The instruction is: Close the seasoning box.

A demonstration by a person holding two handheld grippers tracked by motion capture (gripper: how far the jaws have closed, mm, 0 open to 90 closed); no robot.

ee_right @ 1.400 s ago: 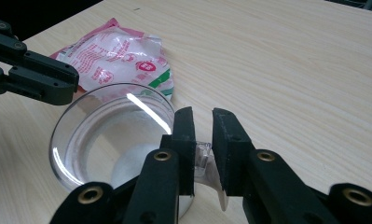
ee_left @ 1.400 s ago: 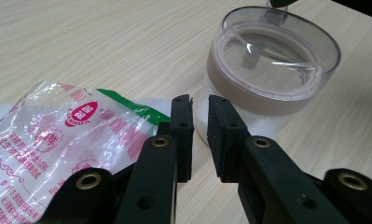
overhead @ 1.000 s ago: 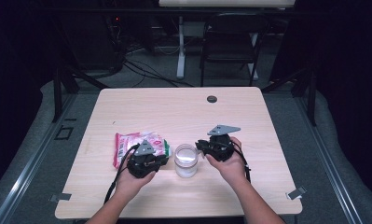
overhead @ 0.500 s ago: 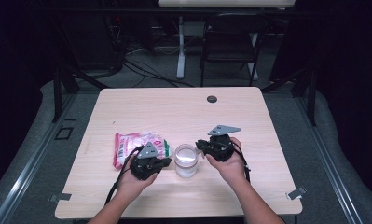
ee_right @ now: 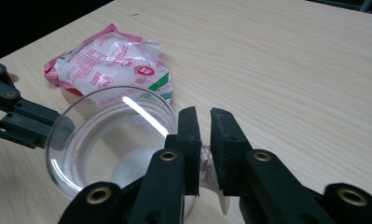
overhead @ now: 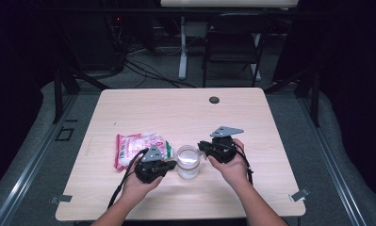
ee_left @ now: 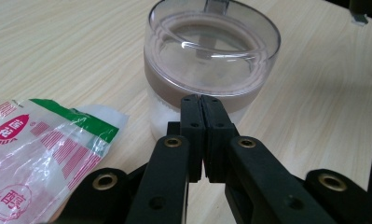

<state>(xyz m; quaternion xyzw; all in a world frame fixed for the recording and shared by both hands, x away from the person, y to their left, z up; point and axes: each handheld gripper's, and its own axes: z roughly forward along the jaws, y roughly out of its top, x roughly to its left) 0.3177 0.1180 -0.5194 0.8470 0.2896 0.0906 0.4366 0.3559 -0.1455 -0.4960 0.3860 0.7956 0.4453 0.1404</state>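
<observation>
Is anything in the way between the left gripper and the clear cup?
Nothing visible. The left gripper has its jaws shut, with its tips right at the side of the clear cup. The red and white packet lies off to one side. The right gripper is pinching the cup's handle.

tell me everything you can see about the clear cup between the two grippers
The clear cup is a see-through plastic mug with a handle. It stands upright on the wooden table, open at the top, with a little white stuff at its bottom. The right hand-held gripper clamps the handle between its jaws. The left hand-held gripper, jaws closed together, sits against the cup's side wall; actual contact is hard to confirm. A red and white plastic bag lies just beside it.
</observation>
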